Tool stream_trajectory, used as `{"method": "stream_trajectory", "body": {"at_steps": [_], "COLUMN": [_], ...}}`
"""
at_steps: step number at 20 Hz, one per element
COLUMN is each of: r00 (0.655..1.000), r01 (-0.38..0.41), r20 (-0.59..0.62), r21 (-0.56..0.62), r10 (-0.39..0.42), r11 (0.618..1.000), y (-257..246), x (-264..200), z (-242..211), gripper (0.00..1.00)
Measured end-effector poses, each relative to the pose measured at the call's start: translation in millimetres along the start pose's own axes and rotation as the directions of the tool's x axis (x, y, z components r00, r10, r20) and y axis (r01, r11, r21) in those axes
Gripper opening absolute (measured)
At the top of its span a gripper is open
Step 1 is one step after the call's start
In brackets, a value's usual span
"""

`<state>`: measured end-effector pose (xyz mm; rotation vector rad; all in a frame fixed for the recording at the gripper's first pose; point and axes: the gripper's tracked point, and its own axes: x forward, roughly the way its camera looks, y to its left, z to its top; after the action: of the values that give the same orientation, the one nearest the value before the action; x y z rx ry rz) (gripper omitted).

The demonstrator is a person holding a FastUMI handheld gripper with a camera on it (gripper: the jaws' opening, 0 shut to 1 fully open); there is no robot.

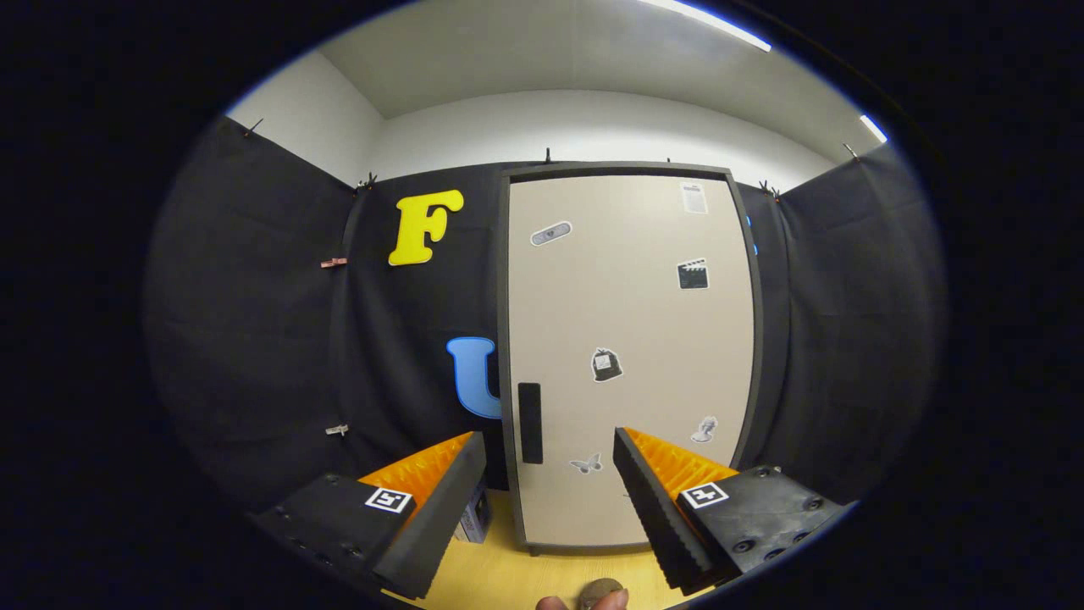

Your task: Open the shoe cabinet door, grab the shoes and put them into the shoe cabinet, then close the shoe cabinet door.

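The shoe cabinet point(631, 356) stands upright ahead of me on a wooden surface, its beige door shut in a dark frame. A black vertical handle point(530, 422) sits low on the door's left side, just beyond the gap between my fingers. Several small stickers dot the door. My gripper point(550, 449) is open, with its two fingers spread wide and nothing between them. It is held apart from the cabinet. Part of a shoe point(600, 594) shows right below the gripper, with a person's fingertips beside it.
The cabinet stands on a light wooden floor point(508, 576). A small dark box point(474, 517) sits left of the cabinet's base, behind my left finger. Black cloth walls close in the booth on the left, behind and on the right.
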<state>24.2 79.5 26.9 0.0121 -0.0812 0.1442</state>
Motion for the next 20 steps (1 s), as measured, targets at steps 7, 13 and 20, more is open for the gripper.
{"method": "stream_trajectory", "body": {"at_steps": [7,13,20], "r00": [0.995,0.983,0.997], "r01": [0.005,0.021,0.003], "r20": [-0.098,-0.183,-0.071], "r21": [0.016,0.045,-0.006], "r10": [-0.004,-0.012,-0.004], "r11": [1.0,0.999,1.0], "y": [-7,-15,14], "x": [-10,-4,70], "z": [-77,-132,-84], "gripper": [0.98,0.98,0.98]}}
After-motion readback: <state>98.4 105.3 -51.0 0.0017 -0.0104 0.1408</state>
